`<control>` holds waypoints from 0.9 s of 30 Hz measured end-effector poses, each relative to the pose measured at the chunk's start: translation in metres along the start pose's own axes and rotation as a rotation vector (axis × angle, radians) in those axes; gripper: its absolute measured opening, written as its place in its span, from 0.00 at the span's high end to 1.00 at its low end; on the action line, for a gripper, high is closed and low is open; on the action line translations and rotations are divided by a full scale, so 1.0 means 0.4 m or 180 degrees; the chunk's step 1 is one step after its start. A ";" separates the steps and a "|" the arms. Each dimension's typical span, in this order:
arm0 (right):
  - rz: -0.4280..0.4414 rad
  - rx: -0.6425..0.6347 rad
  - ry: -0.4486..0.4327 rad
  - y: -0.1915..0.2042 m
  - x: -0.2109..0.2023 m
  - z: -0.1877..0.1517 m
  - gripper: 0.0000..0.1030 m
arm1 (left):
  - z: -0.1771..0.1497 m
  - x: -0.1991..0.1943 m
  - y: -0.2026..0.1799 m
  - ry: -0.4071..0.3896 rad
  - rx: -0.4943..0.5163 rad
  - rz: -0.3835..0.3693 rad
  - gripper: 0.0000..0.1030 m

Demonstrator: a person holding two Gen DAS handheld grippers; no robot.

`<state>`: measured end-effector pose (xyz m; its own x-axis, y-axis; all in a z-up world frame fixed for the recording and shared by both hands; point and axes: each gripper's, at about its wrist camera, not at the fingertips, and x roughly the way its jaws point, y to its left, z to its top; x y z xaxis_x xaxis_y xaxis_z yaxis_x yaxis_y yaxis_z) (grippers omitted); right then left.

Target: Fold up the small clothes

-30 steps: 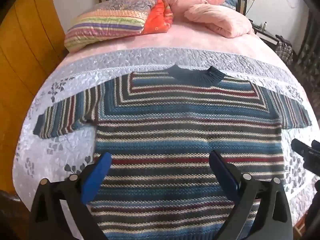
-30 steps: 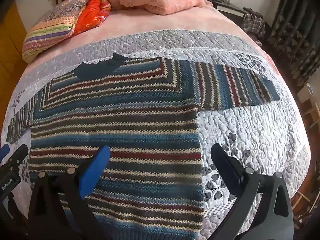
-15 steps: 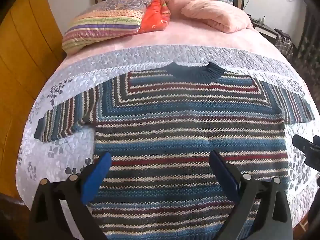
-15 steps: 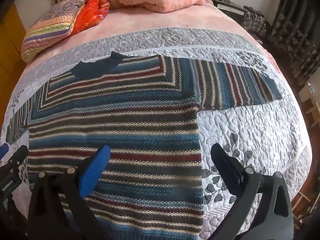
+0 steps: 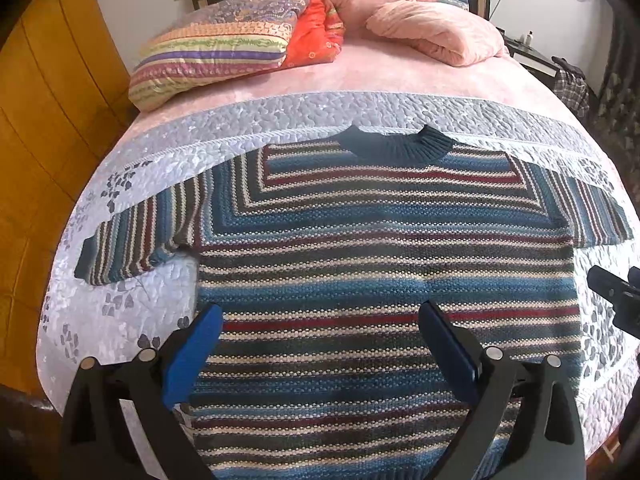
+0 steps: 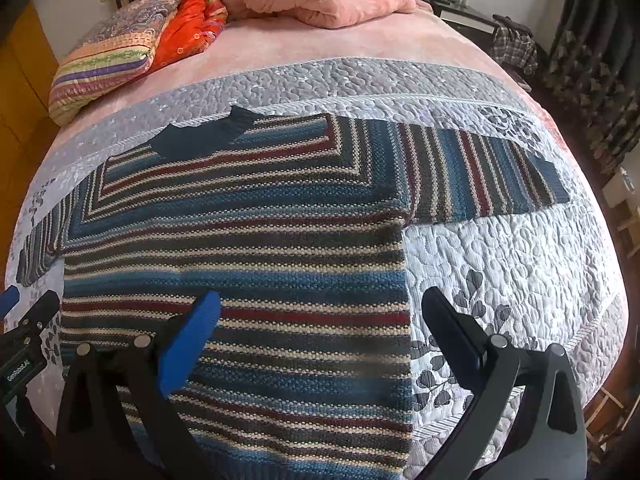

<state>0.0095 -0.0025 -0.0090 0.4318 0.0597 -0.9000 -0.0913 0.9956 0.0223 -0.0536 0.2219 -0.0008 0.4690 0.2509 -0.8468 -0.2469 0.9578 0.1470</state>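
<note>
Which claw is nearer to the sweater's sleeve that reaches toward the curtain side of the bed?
Right. The right claw straddles the sweater's edge just below that sleeve. The left claw hangs over the body's other half, nearer the opposite sleeve.

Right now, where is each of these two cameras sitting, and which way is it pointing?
Left wrist view: sits on the left tongs, above the near edge of the bed, facing the headboard; sees the sweater and its own open fingers.
Right wrist view: sits on the right tongs, further right, facing the same way; sees the sweater's right sleeve and its open fingers.
Shared: the sweater, the quilt, the pillows; each glimpses the other tongs at its edge.
</note>
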 end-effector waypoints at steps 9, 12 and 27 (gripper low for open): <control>0.0006 -0.0010 -0.0010 0.004 -0.001 0.000 0.03 | 0.001 -0.002 0.000 -0.0004 0.0002 0.0005 0.04; 0.0010 -0.0018 -0.0010 0.007 0.000 0.000 0.03 | 0.000 -0.004 0.000 -0.0012 0.0020 0.0022 0.04; 0.0026 -0.0018 -0.0016 0.008 -0.002 -0.002 0.03 | -0.001 -0.005 0.003 -0.0009 0.0021 0.0044 0.04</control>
<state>0.0084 0.0007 -0.0086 0.4355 0.0682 -0.8976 -0.0998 0.9946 0.0272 -0.0553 0.2225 0.0010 0.4680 0.2645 -0.8432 -0.2476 0.9552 0.1622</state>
